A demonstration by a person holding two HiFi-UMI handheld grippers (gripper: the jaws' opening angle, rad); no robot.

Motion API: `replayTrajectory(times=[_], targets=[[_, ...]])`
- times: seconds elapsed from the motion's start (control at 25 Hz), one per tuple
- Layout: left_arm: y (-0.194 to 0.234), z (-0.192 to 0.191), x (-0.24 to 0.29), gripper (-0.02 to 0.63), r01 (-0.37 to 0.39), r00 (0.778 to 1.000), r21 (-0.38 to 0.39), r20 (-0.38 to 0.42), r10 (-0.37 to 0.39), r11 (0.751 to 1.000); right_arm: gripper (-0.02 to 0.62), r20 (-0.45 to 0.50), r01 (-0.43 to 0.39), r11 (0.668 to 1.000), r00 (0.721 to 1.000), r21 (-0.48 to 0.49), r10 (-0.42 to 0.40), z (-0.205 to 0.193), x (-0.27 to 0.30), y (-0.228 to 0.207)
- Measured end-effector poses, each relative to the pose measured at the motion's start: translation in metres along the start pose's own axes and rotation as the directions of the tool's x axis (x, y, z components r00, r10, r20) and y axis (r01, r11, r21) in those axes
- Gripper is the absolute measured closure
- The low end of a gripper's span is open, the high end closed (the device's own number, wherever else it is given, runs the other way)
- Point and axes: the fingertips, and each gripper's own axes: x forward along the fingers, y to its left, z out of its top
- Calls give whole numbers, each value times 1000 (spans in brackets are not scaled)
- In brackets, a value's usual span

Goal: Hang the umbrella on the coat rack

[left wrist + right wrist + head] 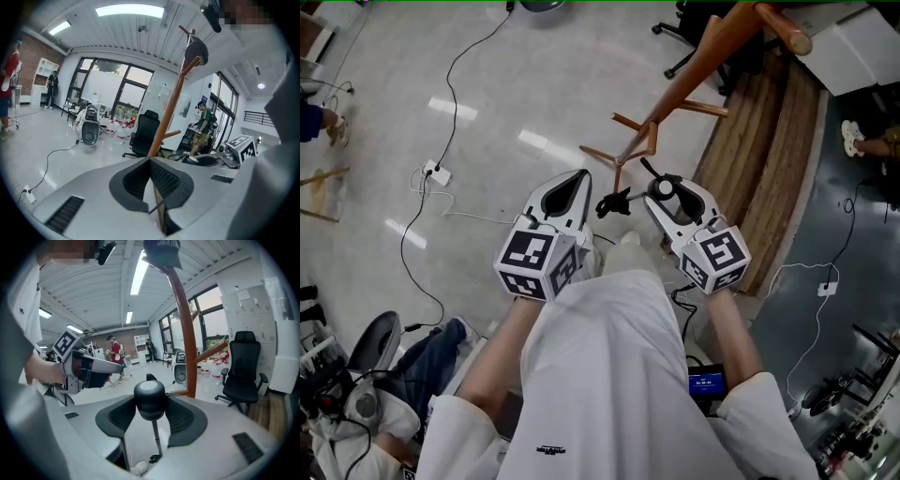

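The right claw (150, 411) is clenched on the umbrella (155, 439) at its round black knob (149, 395), one pad on each side. From the knob a thin rod drops straight below the claw toward the floor (126, 383), so the long axis runs about upright.

The left claw (150, 161), just to the left and about level, has its pads together at the tips with nothing visibly gripped. The right hand alone carries the load.

Ahead of the right claw and a little to its right stands the rack (186, 333), its pole rising well above claw height. A peg (214, 350) juts from the pole's right side, higher than the knob, and a cap (161, 251) sits on top.

I judge the coming move to be up and forward-right, bringing the knob end to a peg while the rod hangs below.
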Motion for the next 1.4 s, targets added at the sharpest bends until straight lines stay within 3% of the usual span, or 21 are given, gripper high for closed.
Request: replayTrajectory(times=[0.2,0.48,1.08,1.4], targets=[[0,-17,16,594,20,1000,-10,-10,-20,1000,391,-22,44,998,999,33,-43,-23,7,-15],[2,-33,22,594,23,999,-10,-28,-23,1000,391,-78,46,998,996,40,-42,-46,27,-30],[7,-45,23,594,4,999,-44,-32,-5,999,391,-47,131,981,991,140,-126,-42,55,-85],[15,-54,37,594,2,999,-59,-39,-4,998,391,-109,160,980,983,116,-147,-70,87,-104]])
